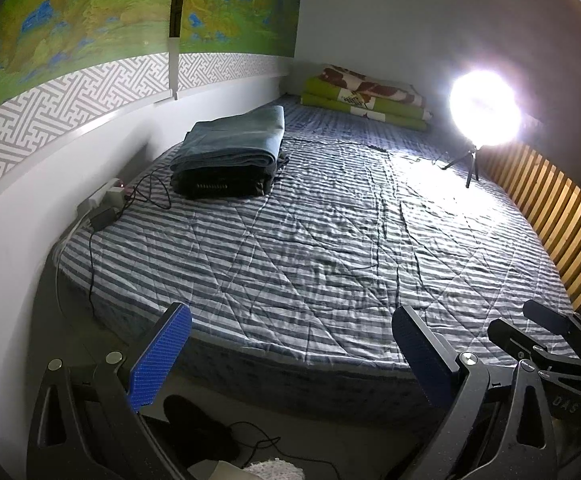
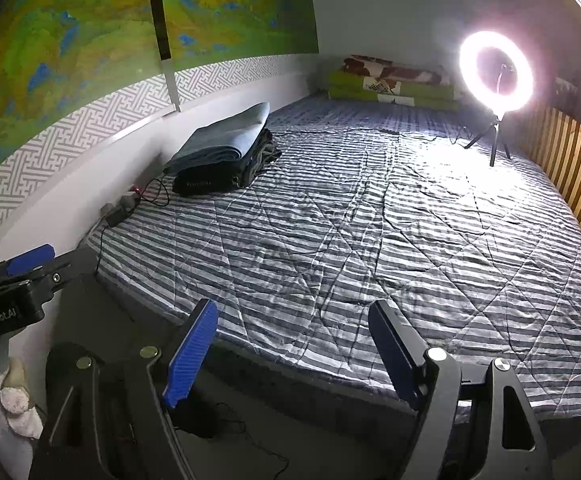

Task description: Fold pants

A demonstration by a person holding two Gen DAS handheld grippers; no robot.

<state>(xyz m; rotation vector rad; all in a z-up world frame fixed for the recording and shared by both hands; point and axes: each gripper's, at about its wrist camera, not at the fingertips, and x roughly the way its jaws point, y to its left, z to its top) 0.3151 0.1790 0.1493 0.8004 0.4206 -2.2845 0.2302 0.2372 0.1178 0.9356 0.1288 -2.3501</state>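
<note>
A stack of folded pants [image 1: 230, 152] [image 2: 222, 152], blue-grey on top and dark below, lies at the far left of the striped bed [image 1: 330, 240] [image 2: 350, 240], against the wall. My left gripper [image 1: 290, 328] hangs open over the bed's near edge, nothing between its blue pads. My right gripper [image 2: 294, 324] is also open and empty, at the near edge. In the left wrist view the right gripper [image 1: 546, 328] shows at the lower right; in the right wrist view the left gripper [image 2: 22, 272] shows at the left edge. Both are far from the stack.
A lit ring light [image 1: 482, 108] [image 2: 496, 72] on a small tripod stands on the bed's far right. Folded green bedding [image 1: 366, 100] lies at the head. A power strip and cables [image 1: 110, 200] run along the left wall. Wooden slats [image 1: 554, 216] border the right side. Cables trail on the floor [image 1: 250, 440].
</note>
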